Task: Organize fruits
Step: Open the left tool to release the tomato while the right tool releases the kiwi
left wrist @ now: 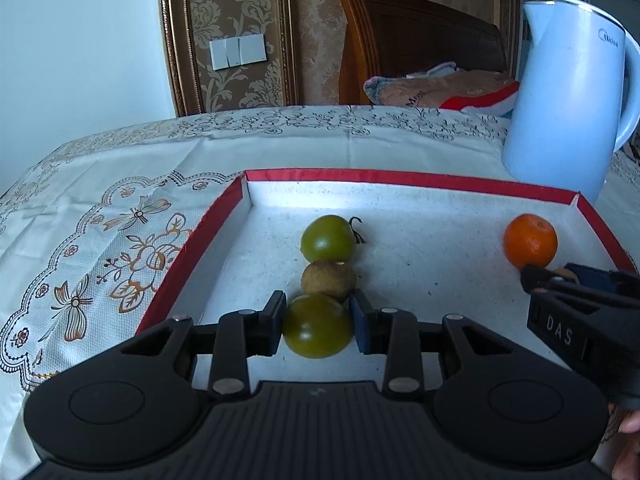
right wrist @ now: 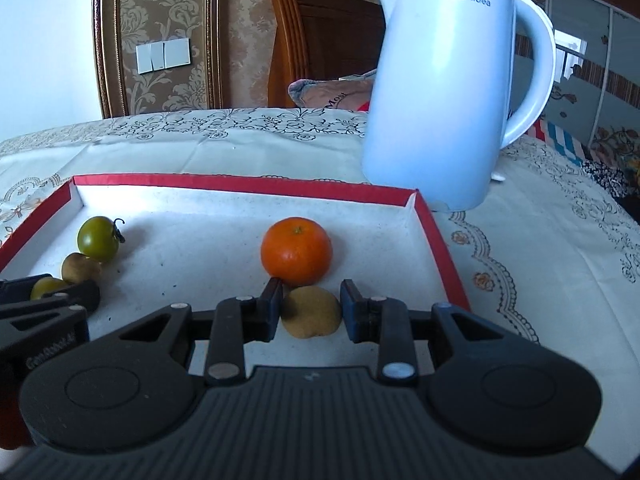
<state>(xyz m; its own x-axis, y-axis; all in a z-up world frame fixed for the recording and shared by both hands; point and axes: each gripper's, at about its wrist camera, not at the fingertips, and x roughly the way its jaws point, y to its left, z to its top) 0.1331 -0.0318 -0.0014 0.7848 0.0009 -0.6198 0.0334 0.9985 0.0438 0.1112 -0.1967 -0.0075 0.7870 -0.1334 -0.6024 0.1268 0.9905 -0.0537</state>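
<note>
Kettle [right wrist: 444, 92] behind tray's [right wrist: 248, 182] far rim.

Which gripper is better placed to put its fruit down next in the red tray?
Probably the left. The left gripper holds a green tomato right behind the brown fruit, in line. The right gripper only brackets its brown fruit, gaps showing.

Bench [left wrist: 304, 148] draped in a white cloth [right wrist: 248, 152] with embroidered flowers and butterflies along its scalloped border. Resting directly on that cloth: a shallow red-rimmed tray [left wrist: 360, 176] with a white floor, and a pale blue kettle [right wrist: 444, 92], upright, handle to the right. Kettle just beyond the tray's far right corner, close to its rim, whether touching or not cannot be told. Cloth bare to the left of the tray and beyond it, up to the far edge.
</note>
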